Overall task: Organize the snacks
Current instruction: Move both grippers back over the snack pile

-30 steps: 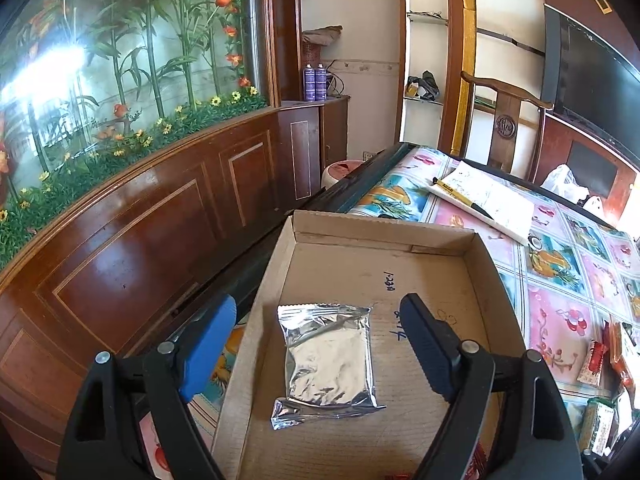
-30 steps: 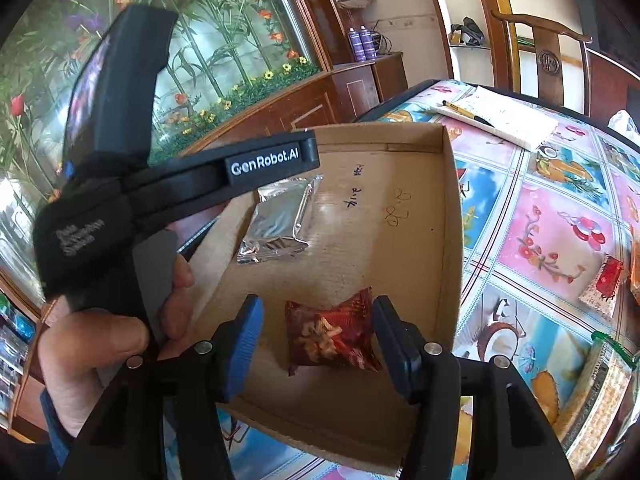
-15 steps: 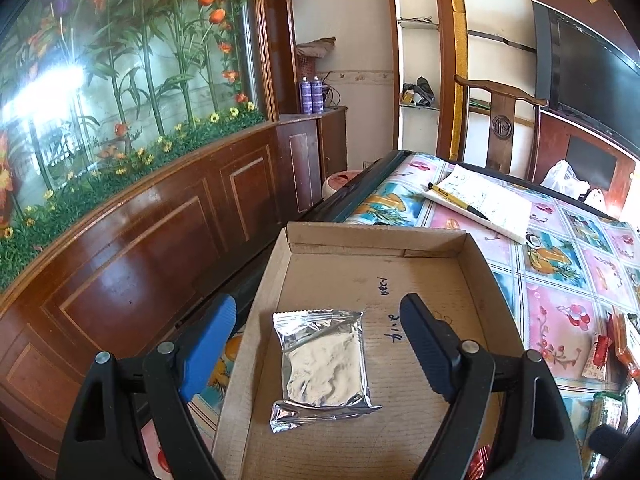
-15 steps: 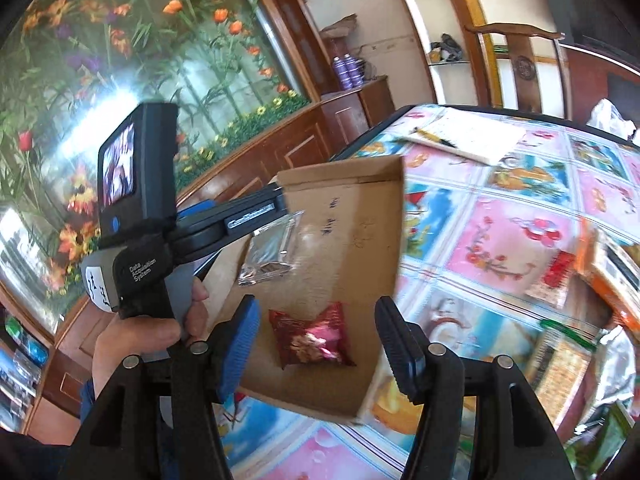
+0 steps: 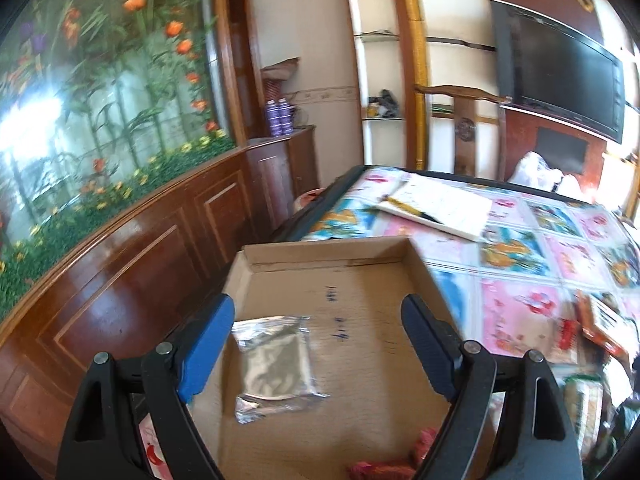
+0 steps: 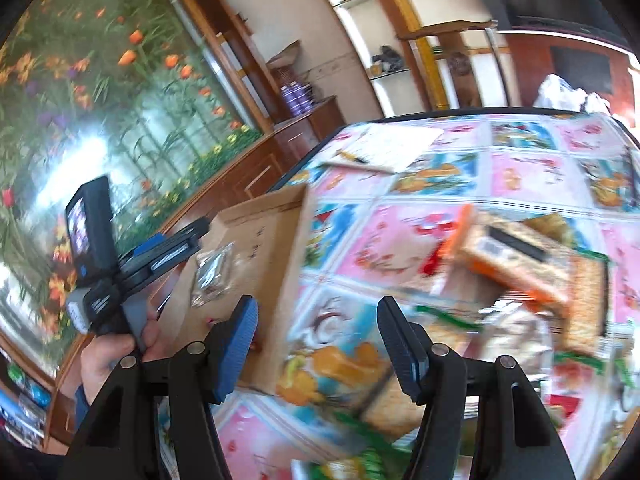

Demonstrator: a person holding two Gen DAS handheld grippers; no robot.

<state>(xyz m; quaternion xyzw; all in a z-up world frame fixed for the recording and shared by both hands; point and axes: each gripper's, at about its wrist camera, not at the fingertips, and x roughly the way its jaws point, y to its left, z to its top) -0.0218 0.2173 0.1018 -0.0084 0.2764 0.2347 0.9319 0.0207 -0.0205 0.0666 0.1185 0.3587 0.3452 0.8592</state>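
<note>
A shallow cardboard box (image 5: pixel 424 276) lies at the table's left edge. A silver foil packet (image 5: pixel 276 364) lies in it, and a red snack packet (image 5: pixel 384 468) shows at the bottom edge. My left gripper (image 5: pixel 320 344) is open and empty above the box, the foil packet between its fingers' lines. My right gripper (image 6: pixel 318 344) is open and empty, over the tablecloth just right of the box (image 6: pixel 276 264). A blurred pile of snack packs (image 6: pixel 520 264) lies to its right. The foil packet (image 6: pixel 212 276) also shows in the right wrist view.
The table has a colourful patterned cloth (image 5: pixel 516 312). A white notebook with a pencil (image 5: pixel 440 208) lies at the far side. More snack packs (image 5: pixel 596 320) lie at the right. A wooden chair (image 5: pixel 464 120) stands behind the table. A wood-panelled wall (image 5: pixel 120 264) runs along the left.
My right gripper has swung right, away from the red packet left in the box, toward the snack pile. My left gripper has drifted slightly right and back; the foil packet stays put.
</note>
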